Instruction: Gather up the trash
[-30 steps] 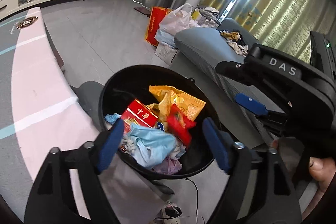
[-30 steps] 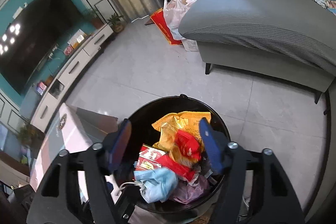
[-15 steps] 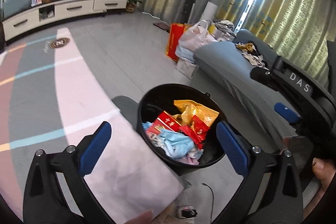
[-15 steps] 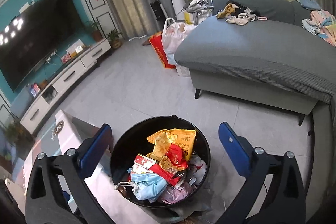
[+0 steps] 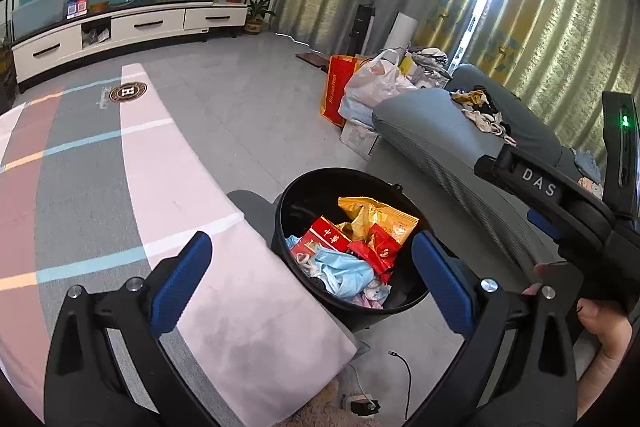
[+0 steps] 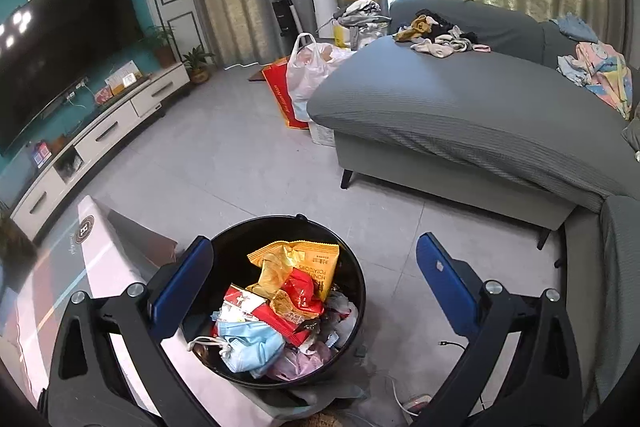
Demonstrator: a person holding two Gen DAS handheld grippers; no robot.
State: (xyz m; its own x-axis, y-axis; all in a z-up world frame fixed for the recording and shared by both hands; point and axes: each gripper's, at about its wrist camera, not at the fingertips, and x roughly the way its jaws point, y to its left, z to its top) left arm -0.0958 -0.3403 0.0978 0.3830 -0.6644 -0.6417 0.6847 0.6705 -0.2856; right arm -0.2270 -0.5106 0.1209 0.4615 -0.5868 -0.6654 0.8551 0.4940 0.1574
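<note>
Grey sofa (image 6: 460, 115) beside full bin (image 6: 352, 267).

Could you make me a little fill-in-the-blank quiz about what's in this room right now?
1. The bin that holds the rubbish is ____ in colour.
2. The face mask in the bin is light ____.
3. Both the left gripper and the right gripper hold ____.
4. The socks lie on the grey ____.

Missing words: black; blue; nothing; sofa

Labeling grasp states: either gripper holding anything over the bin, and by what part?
Nothing held. Left gripper and right gripper have just been opening and stand wide with nothing between the jaws; the trash lies in the black bin.
</note>
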